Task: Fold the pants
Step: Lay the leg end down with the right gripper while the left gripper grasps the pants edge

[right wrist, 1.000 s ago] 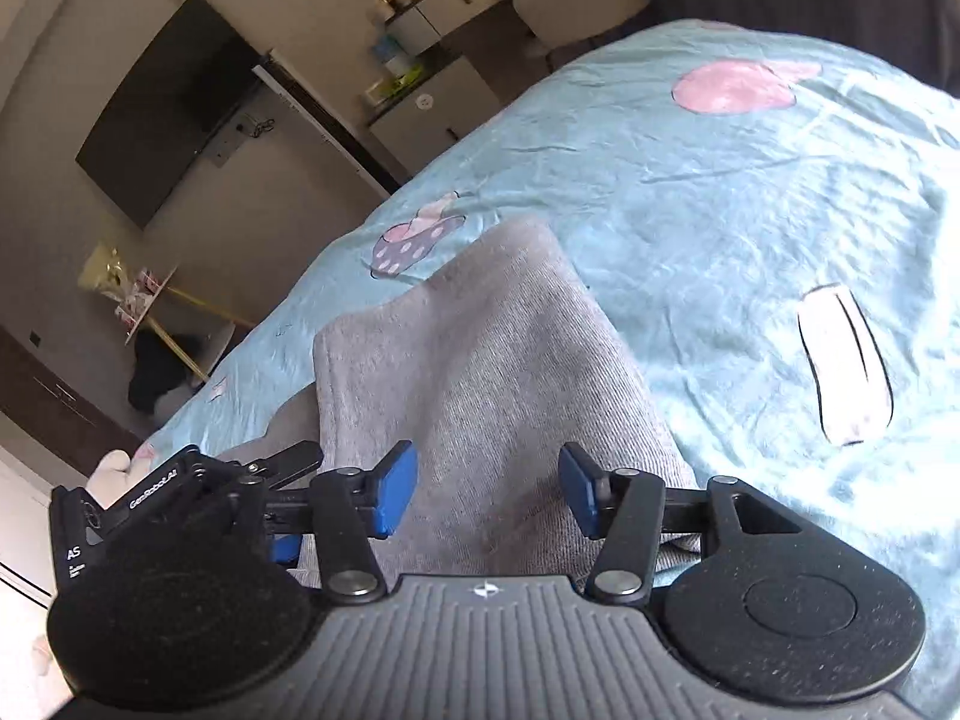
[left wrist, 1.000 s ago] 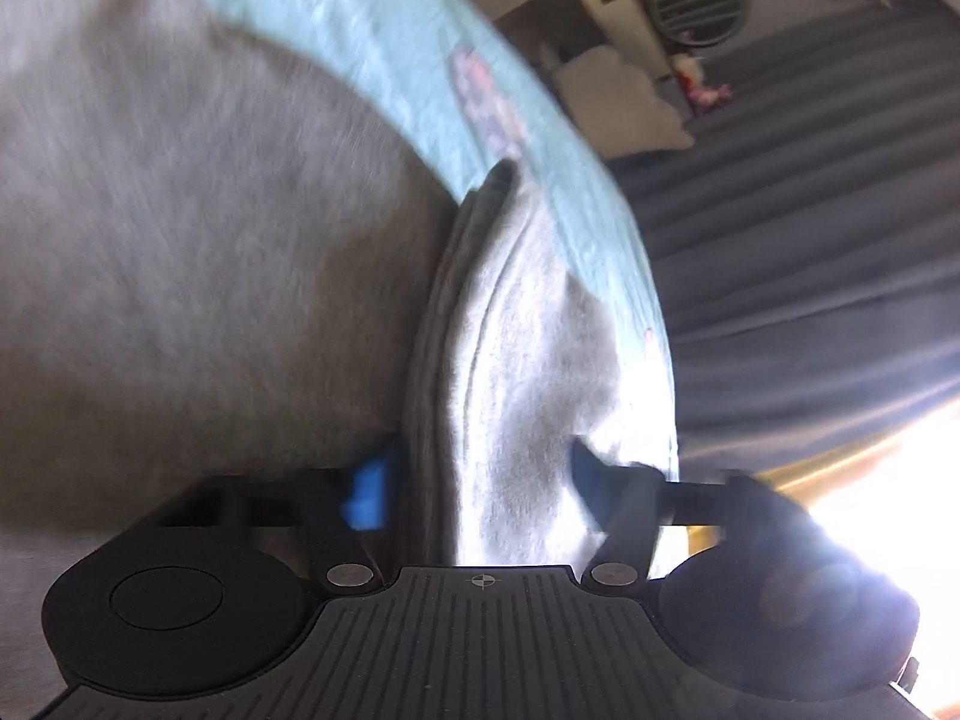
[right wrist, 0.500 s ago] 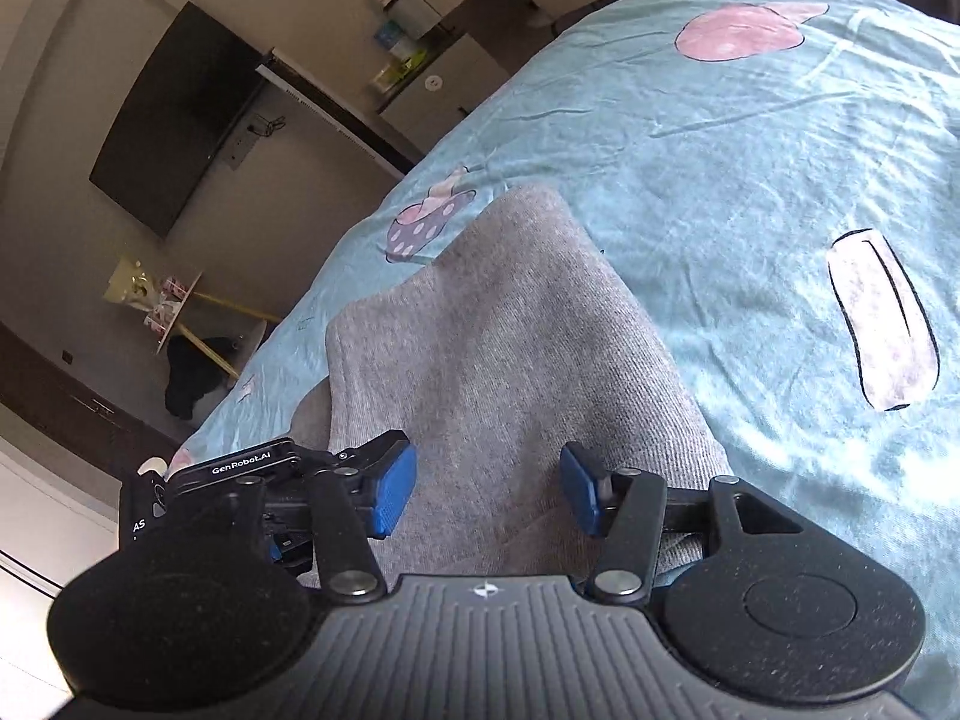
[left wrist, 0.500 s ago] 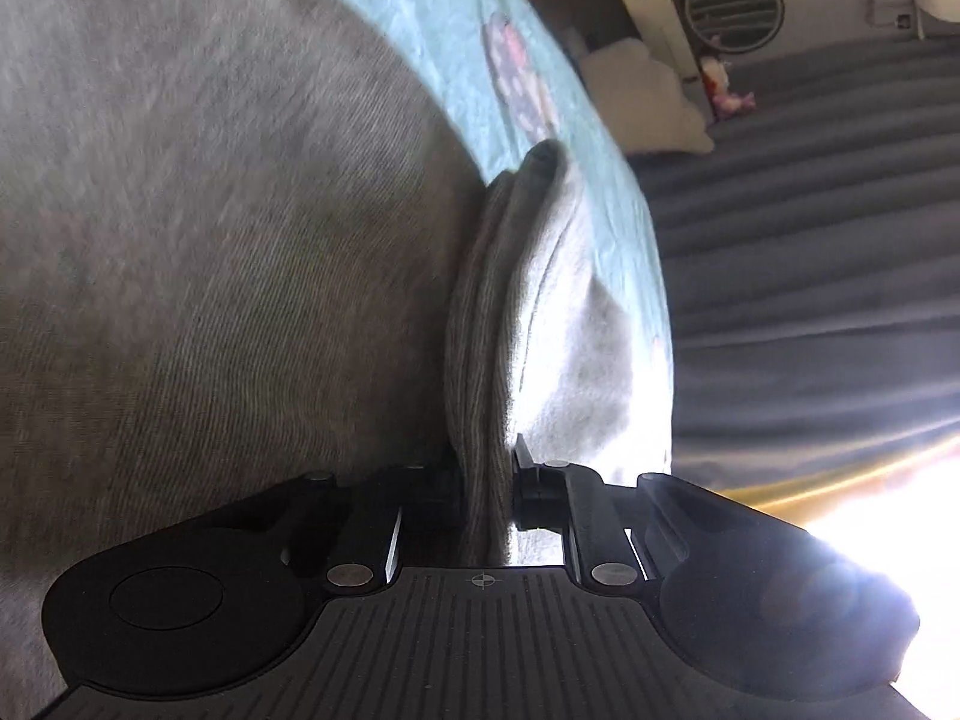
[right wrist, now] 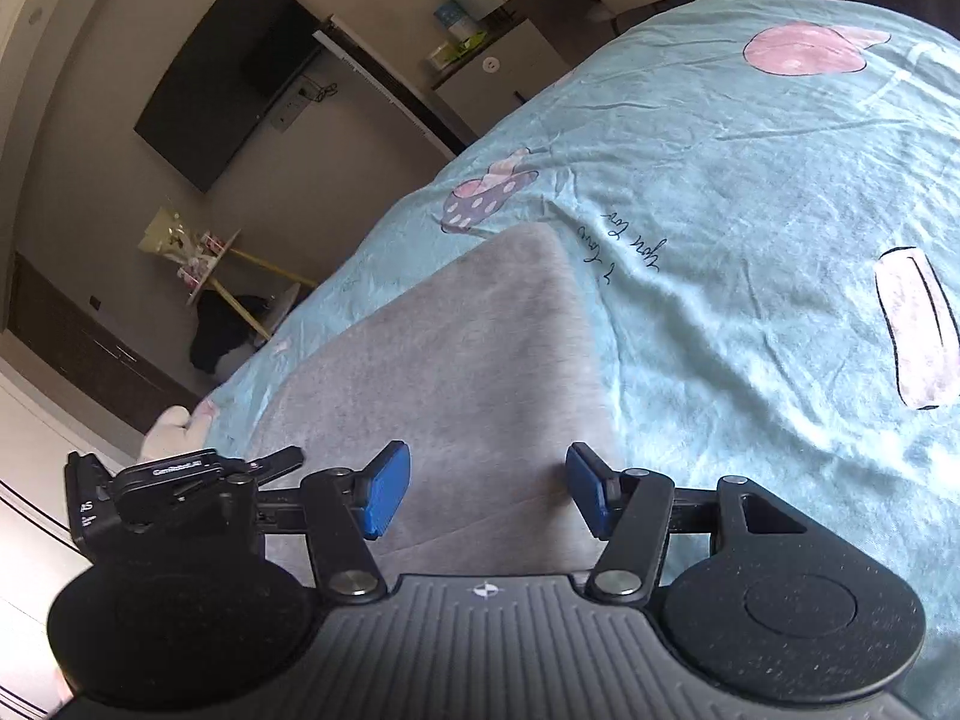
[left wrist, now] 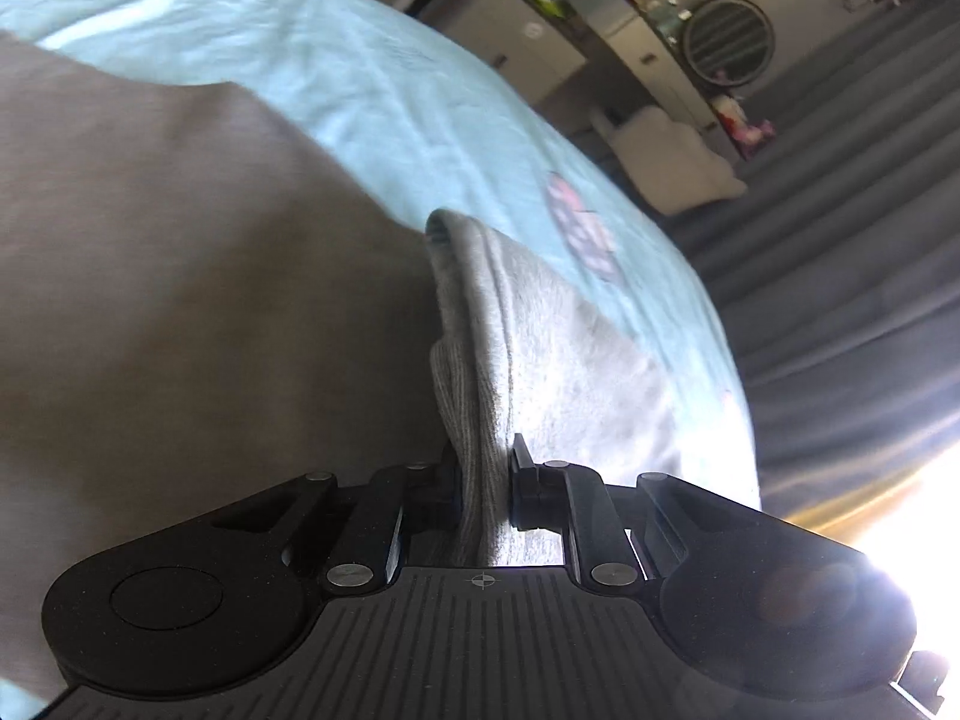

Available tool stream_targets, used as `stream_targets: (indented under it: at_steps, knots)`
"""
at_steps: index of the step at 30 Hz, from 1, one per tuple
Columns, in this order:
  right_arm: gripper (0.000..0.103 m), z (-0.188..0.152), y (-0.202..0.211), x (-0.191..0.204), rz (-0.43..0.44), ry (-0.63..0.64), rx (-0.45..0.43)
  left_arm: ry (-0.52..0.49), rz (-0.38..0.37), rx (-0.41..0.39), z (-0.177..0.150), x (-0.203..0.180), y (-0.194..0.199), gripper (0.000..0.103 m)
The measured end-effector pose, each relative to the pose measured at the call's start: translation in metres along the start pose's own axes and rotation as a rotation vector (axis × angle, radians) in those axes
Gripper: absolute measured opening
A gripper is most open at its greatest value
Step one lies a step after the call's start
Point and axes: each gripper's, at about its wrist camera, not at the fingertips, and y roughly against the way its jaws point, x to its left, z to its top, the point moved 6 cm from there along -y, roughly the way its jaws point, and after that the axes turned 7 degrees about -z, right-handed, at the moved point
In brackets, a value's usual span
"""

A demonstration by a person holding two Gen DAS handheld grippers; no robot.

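Grey pants (right wrist: 480,360) lie on a light blue bedsheet (right wrist: 750,180). In the left wrist view my left gripper (left wrist: 485,489) is shut on a thick folded edge of the pants (left wrist: 474,360), which stands up between the jaws; the rest of the grey fabric (left wrist: 180,300) fills the left of the view. My right gripper (right wrist: 487,492) is open and empty, blue pads apart, hovering just over the near end of the pants. The left gripper's body (right wrist: 168,480) shows at the lower left of the right wrist view.
The bed's sheet has pink cartoon prints (right wrist: 804,51). Beyond the bed stand a wall TV (right wrist: 222,78), a white cabinet (right wrist: 498,66) and a small yellow-legged table (right wrist: 204,264). Dark grey curtains (left wrist: 840,210) hang past the bed's far edge.
My left gripper closed on the folded pants edge and has lifted it, so more sheet shows. My right gripper stayed open and rose a little, tilting toward the room.
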Motion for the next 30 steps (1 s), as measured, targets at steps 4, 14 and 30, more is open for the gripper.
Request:
stream_targets:
  at_steps: [4,14,30]
  knots:
    - [0.058,-0.001,-0.009,0.001,-0.025,0.007,0.024,-0.004,0.034,-0.005,-0.011,0.012,-0.005,0.027]
    - [0.052,0.009,-0.004,0.025,-0.11,0.117,-0.087,0.142,-0.07,-0.071,0.019,0.037,-0.005,0.039]
    - [0.041,0.077,-0.151,0.034,-0.387,0.312,-0.061,0.105,-0.175,-0.015,0.009,0.048,-0.04,0.037]
